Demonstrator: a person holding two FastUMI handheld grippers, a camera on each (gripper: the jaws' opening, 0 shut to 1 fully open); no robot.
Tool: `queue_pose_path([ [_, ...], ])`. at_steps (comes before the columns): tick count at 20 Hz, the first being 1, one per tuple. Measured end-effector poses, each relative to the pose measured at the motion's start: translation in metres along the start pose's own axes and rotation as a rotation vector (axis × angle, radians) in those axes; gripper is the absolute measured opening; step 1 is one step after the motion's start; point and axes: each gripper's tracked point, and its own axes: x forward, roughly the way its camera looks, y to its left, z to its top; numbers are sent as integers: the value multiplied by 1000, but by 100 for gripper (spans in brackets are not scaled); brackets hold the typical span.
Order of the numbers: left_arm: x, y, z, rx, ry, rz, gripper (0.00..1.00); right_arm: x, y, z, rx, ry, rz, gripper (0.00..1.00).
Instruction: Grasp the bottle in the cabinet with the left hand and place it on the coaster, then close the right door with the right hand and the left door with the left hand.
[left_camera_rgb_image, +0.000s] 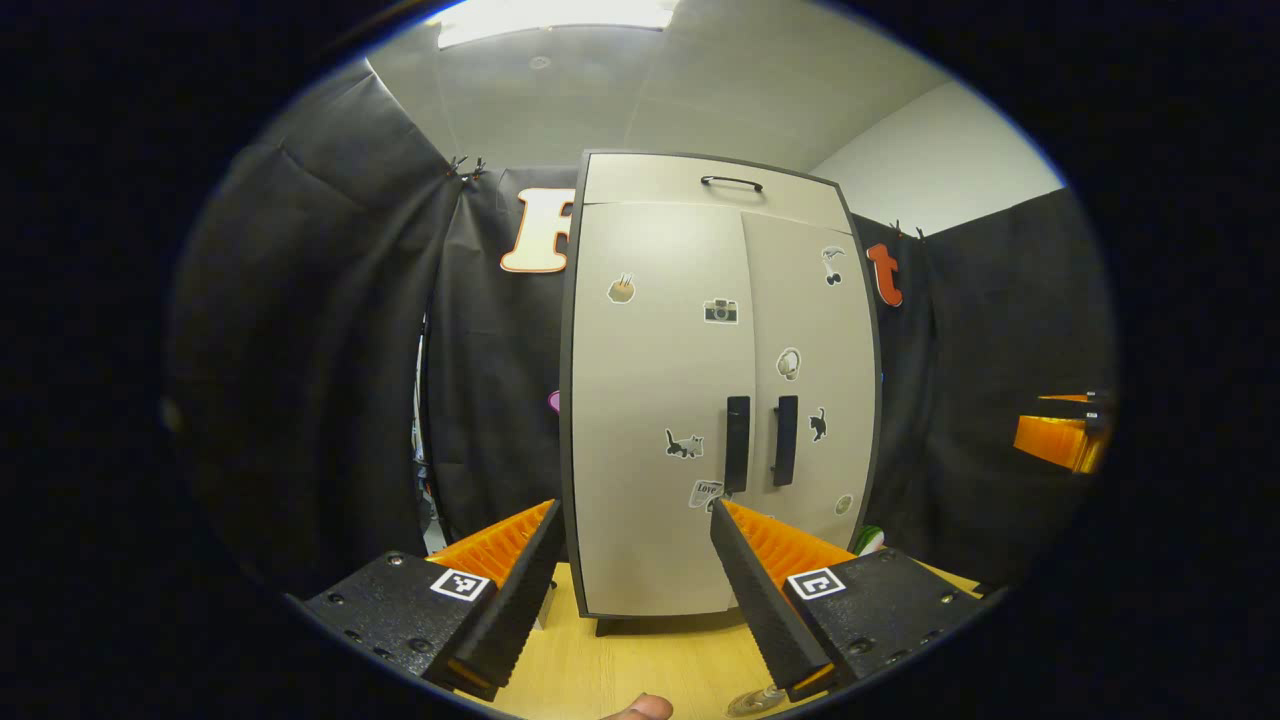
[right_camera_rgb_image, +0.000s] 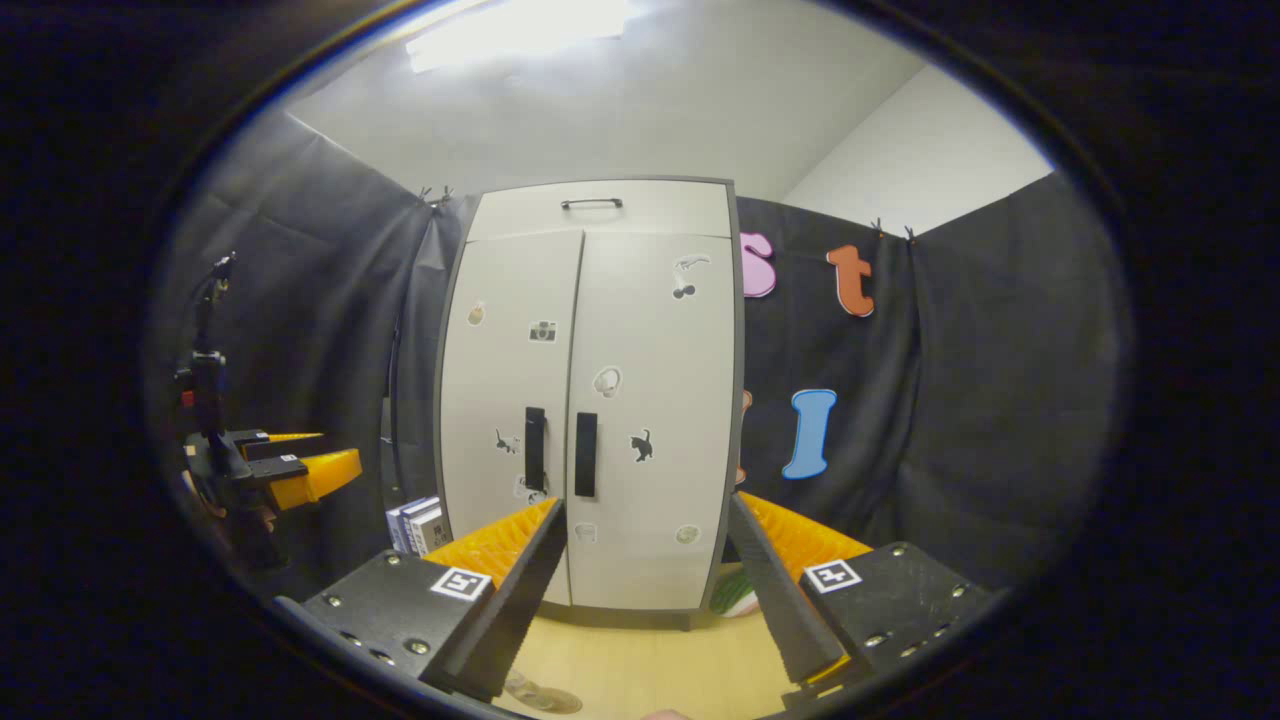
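The pale cabinet (left_camera_rgb_image: 650, 400) stands upright on the wooden table, both doors flat and closed, with two dark vertical handles (left_camera_rgb_image: 760, 442) side by side at the middle seam. My left gripper (left_camera_rgb_image: 635, 510) is open in front of the left door, nothing between its fingers. My right gripper (right_camera_rgb_image: 648, 502) is also open, facing the cabinet (right_camera_rgb_image: 640, 400) from a little farther back. A clear glassy object (left_camera_rgb_image: 750, 703) peeks in at the bottom edge of the left gripper view; what it is I cannot tell. A round clear thing (right_camera_rgb_image: 540, 695) lies on the table below the right gripper.
A green and white object (right_camera_rgb_image: 735, 595) lies by the cabinet's right foot. Small boxes (right_camera_rgb_image: 415, 522) stand left of the cabinet. The other gripper (right_camera_rgb_image: 290, 465), held by a hand, shows at far left. A fingertip (left_camera_rgb_image: 640, 708) shows at the bottom edge. Black cloth walls surround the table (left_camera_rgb_image: 640, 660).
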Motion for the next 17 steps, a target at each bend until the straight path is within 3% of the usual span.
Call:
queue_pose_path([
  [3, 5, -9, -7, -19, 5, -46, 95, 3, 8, -5, -5, 3, -6, 98],
  [8, 19, -9, -17, 6, 25, -40, 95, 5, 16, -14, -21, 29, 20, 98],
  [14, 36, -32, -11, 10, 10, -23, 95, 21, -18, -3, -18, 17, 16, 98],
  [15, 38, -36, -9, 3, 4, -19, 95, 24, -23, -1, -16, 9, 18, 94],
  [16, 41, -41, -8, -6, -1, -17, 95, 26, -29, 1, -16, 1, 20, 98],
  [17, 44, -46, -8, -11, -1, -21, 95, 28, -34, 2, -15, -3, 20, 94],
])
